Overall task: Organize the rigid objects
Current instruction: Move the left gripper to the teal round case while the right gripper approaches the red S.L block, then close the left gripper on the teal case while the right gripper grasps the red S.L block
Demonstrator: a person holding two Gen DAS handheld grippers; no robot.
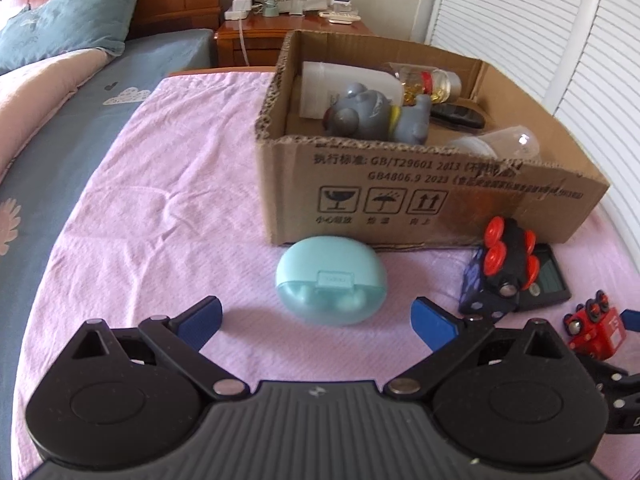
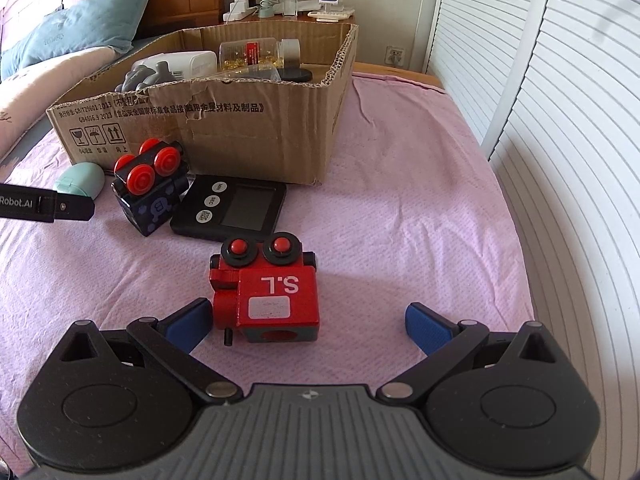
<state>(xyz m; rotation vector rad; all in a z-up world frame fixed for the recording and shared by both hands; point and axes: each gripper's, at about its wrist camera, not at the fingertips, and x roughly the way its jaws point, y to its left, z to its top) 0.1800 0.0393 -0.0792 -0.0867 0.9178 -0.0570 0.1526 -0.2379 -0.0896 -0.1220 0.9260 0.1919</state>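
A mint earbud case (image 1: 331, 282) lies on the pink cloth just beyond my open, empty left gripper (image 1: 318, 322); it also shows in the right wrist view (image 2: 80, 179). A red toy train block (image 2: 267, 294) lies between the fingers of my open right gripper (image 2: 308, 322), nearer the left finger; it also shows in the left wrist view (image 1: 596, 330). A dark blue toy with red wheels (image 2: 150, 186) (image 1: 498, 268) and a black timer (image 2: 232, 208) lie in front of the cardboard box (image 1: 400, 196) (image 2: 240, 136).
The box holds a grey figure (image 1: 372, 114), a white bottle (image 1: 344, 84), a capsule jar (image 2: 256, 54) and other items. A bed with a teal pillow (image 1: 72, 16) lies left. A nightstand (image 1: 288, 24) stands behind. White louvred doors (image 2: 560, 120) stand right.
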